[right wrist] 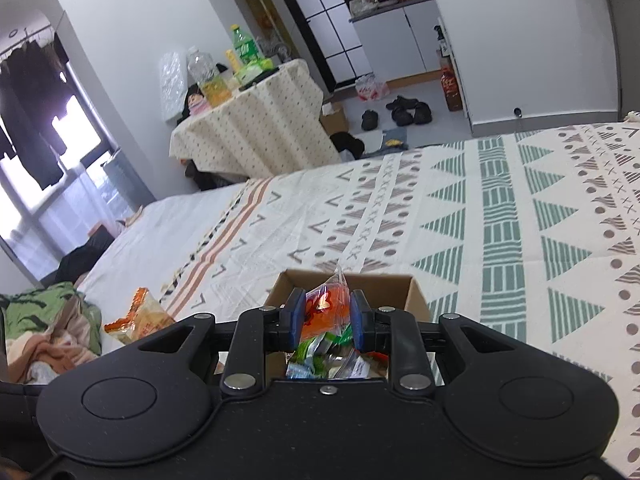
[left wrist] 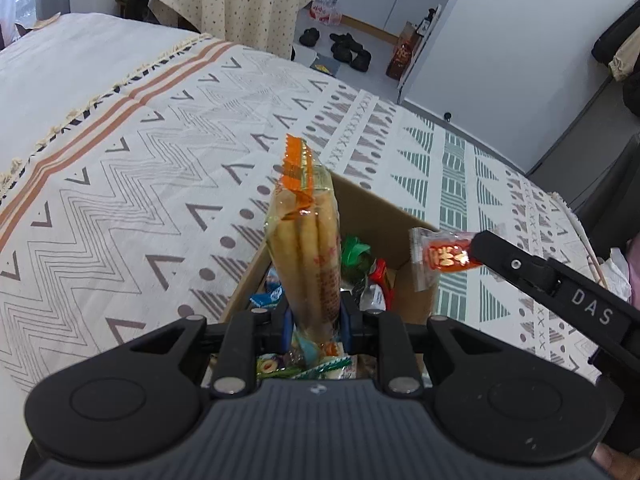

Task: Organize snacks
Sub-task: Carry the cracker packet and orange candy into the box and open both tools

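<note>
A cardboard box (left wrist: 374, 210) holding several wrapped snacks sits on the patterned bedspread. My left gripper (left wrist: 314, 312) is shut on a long clear pack of yellow biscuit sticks (left wrist: 306, 236) with an orange top, held upright above the box. My right gripper (right wrist: 326, 318) is shut on a small orange snack packet (right wrist: 322, 306) over the same box (right wrist: 416, 292). In the left wrist view that orange packet (left wrist: 444, 256) and the right gripper's finger (left wrist: 504, 260) hang above the box's right wall. The biscuit pack (right wrist: 142, 316) shows at the left of the right wrist view.
The bedspread (left wrist: 160, 160) stretches wide around the box. Crumpled green and pink fabric (right wrist: 48, 328) lies at the bed's left. Beyond the bed stand a draped table (right wrist: 248, 120) with bottles, shoes (right wrist: 400, 114) on the floor, and white cabinets (right wrist: 400, 36).
</note>
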### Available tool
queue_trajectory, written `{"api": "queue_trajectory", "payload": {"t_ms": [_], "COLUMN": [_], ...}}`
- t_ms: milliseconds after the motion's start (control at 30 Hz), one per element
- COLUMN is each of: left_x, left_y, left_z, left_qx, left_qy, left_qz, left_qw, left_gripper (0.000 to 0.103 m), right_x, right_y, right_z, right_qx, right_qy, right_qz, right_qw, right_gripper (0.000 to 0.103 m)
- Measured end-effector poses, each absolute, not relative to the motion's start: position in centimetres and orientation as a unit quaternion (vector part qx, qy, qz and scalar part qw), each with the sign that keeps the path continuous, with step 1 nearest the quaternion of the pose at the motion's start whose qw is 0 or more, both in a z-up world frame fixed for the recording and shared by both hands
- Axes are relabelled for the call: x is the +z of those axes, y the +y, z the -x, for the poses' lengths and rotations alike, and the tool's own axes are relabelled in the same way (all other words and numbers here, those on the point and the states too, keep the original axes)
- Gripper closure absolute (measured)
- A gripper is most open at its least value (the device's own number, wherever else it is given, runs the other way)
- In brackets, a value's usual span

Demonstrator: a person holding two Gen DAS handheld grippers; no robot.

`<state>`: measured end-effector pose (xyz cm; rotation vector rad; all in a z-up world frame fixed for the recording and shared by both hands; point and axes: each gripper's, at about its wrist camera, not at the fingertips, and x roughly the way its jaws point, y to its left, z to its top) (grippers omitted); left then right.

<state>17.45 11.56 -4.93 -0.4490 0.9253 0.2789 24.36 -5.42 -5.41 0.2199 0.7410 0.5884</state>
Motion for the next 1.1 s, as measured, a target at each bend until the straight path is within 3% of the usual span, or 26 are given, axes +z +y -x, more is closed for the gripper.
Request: {"api": "queue_trajectory", "payload": {"t_ms": [267,667,733,800,933,1100], "left_x": [-5.9,-4.7,-4.5,-4.3,-3.8,-3.2], "left_y": [11.8,12.1,12.1,12.1,11.9,11.6], "left_z": [-17.2,-16.3,-16.0,-15.8,-15.2,-14.7], "left_qx": [0.126,0.122,0.123,0.127,0.134,0.136], "left_qy": [0.471,0.47,0.469,0.468,0.464,0.466], "left_qz": [0.204,0.203,0.201,0.197,0.184,0.168], "left_qw": [0.849,0.85,0.851,0.852,0.856,0.858], "left_gripper": [0.081,0.072,0.06,0.048,0.028,0.022], "right_x": [-5.9,-7.2,-7.2,-7.0,-6.4,-6.0], "right_y": [-5.5,-5.8,-5.5,-5.6,-6.7,-7.9], "right_z": [-23.8,-21.7,-21.5,-21.5,-21.4,-20.5], "right_qx": [0.278,0.287,0.294,0.292,0.269,0.246], "right_qy": [0.375,0.414,0.421,0.421,0.418,0.417], "right_qz": [-0.11,-0.107,-0.109,-0.112,-0.119,-0.128], "right_qw": [0.877,0.857,0.851,0.852,0.86,0.866], "right_gripper": [0.079,0.078,0.073,0.056,0.056,0.056]}}
